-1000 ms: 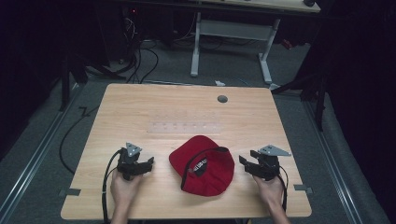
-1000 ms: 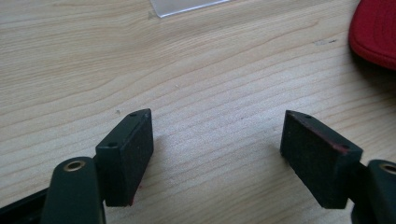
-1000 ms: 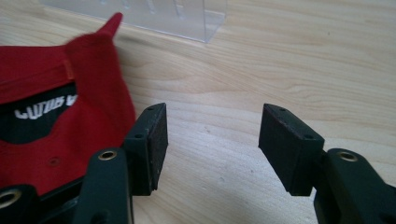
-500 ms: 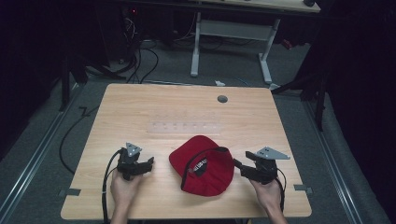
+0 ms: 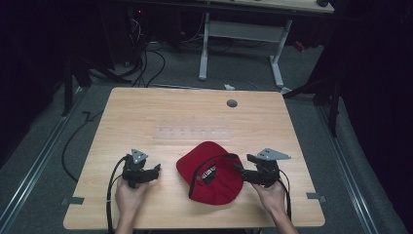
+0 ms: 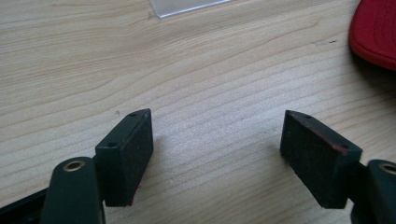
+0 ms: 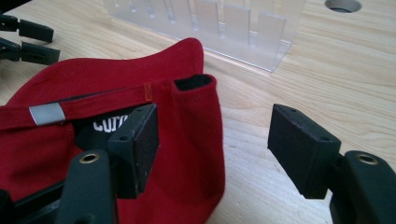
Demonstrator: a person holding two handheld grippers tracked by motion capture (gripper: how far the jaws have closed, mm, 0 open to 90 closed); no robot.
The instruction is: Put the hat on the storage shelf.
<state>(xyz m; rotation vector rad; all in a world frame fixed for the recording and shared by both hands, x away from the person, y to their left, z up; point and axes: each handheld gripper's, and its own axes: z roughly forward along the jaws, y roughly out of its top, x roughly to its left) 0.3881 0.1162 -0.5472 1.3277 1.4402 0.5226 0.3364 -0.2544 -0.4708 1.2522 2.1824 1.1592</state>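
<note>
Red cap (image 5: 212,176) lies upside down at the table's (image 5: 146,112) near edge, just left of the right gripper (image 5: 243,174). Left gripper (image 5: 155,170) (jaws apart, farther off) holds nothing. Right gripper view: jaws, just opened, straddle the cap's rear wall (image 7: 196,140) unpressed; clear rack (image 7: 210,23) stands beyond.

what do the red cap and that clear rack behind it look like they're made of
Red cap: woven cloth, likely cotton twill; a fine diagonal weave and stitched seams show, matte, with a grey tab on the back strap.
Clear rack: transparent plastic, probably acrylic; the wood grain shows through it and its edges look frosted.
</note>
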